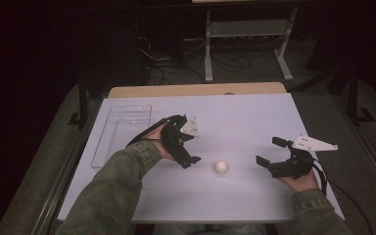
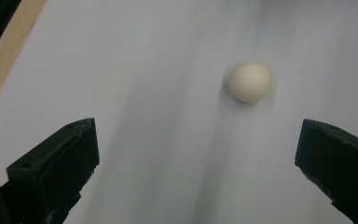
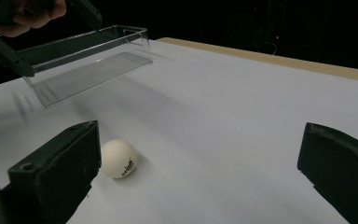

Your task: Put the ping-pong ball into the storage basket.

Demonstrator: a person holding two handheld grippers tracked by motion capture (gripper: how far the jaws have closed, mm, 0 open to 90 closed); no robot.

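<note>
Resting on the white counter (image 1: 254, 196), a small white ball (image 1: 221, 166) sits between the two grippers, touching neither. The left gripper (image 1: 188, 147) hangs just beside it with its fingers (image 2: 56, 163) spread wide, angled down as if ready to close around it. The right gripper (image 1: 270, 152) waits farther off, its fingers (image 3: 56, 172) also spread and holding nothing. A clear plastic tray (image 1: 122, 128) lies at the counter's far left, likely the ball's destination; nothing blocks the way.

Olive-green sleeves (image 1: 112, 186); black gripper fingers (image 2: 56, 163) (screw holes visible); grey three-cornered plate (image 1: 315, 143); black cable (image 1: 323, 178).
</note>
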